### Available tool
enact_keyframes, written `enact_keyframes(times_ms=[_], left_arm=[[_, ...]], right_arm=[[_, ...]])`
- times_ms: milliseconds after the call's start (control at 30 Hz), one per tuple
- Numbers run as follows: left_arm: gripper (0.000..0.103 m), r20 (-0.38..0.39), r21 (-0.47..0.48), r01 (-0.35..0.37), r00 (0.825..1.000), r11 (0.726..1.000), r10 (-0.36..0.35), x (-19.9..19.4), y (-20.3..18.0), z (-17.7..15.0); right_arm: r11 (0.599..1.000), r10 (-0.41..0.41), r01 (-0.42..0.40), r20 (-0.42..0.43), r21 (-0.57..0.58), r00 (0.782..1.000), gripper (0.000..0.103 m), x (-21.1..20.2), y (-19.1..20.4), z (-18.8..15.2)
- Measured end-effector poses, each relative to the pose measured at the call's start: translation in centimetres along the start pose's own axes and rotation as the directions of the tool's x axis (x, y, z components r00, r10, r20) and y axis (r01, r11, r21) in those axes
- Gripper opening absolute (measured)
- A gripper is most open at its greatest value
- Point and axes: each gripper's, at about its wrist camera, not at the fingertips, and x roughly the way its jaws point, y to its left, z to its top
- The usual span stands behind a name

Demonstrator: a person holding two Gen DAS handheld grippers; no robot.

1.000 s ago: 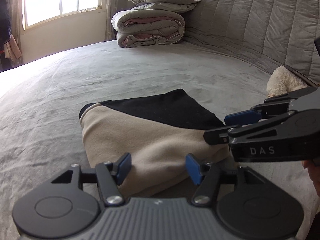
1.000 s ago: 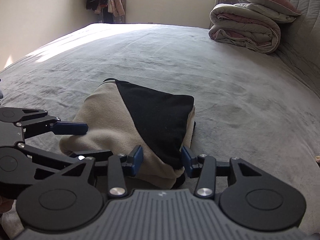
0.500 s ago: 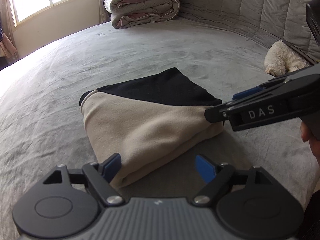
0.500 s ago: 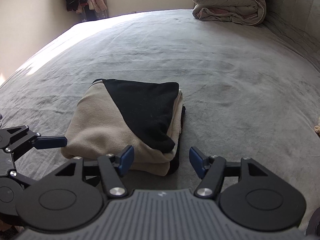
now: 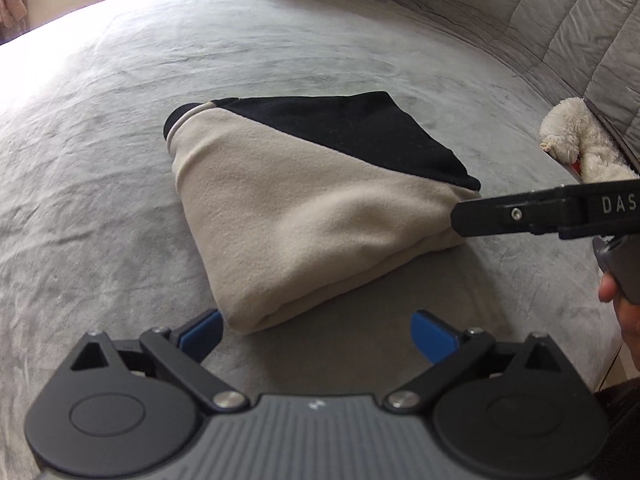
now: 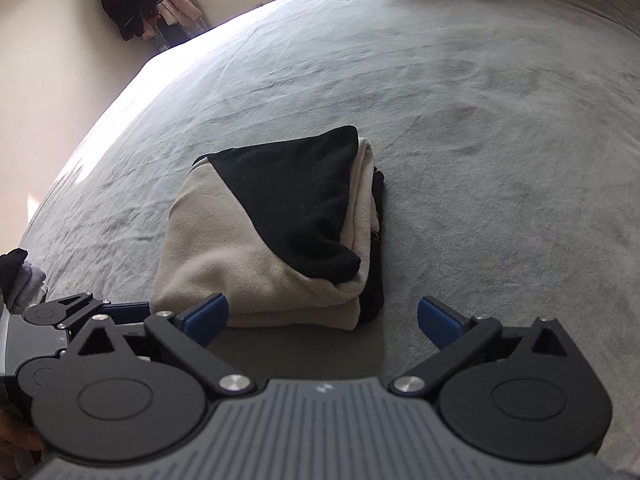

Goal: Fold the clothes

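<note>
Holding both tools above the near edge of the grey bed (image 5: 100, 184), we have the left gripper (image 5: 316, 338) and right gripper (image 6: 320, 318) opening wide, nothing between their blue pads. Our folded beige-and-black garment (image 6: 248, 256) lies just beyond them, free. A white plush toy (image 5: 576, 140) sits far right.

My left gripper (image 5: 316, 334) tilts steeply downward, its jaws opening, blue pads (image 5: 200, 334) spread wide with nothing pressed between them. My right gripper (image 6: 322, 318) tilts down likewise, jaws opening and gripping nothing. My right hand's fingers (image 5: 624, 312) wrap its handle.
</note>
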Motion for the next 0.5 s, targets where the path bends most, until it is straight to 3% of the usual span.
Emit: enact_keyframes(times_ms=[233, 500], left_arm=[[0.101, -0.012, -0.127, 0.089, 0.996, 0.988, -0.091, 0.2, 3.1, 0.5], [0.101, 0.009, -0.259, 0.129, 0.991, 0.957, -0.131, 1.4, 6.2, 1.2]], right_arm=[[0.988, 0.062, -0.061, -0.001, 0.141, 0.998, 0.103, 0.5, -1.6, 0.6], [0.933, 0.116, -0.124, 0.044, 0.337, 0.992, 0.103, 1.3, -4.3, 1.3]])
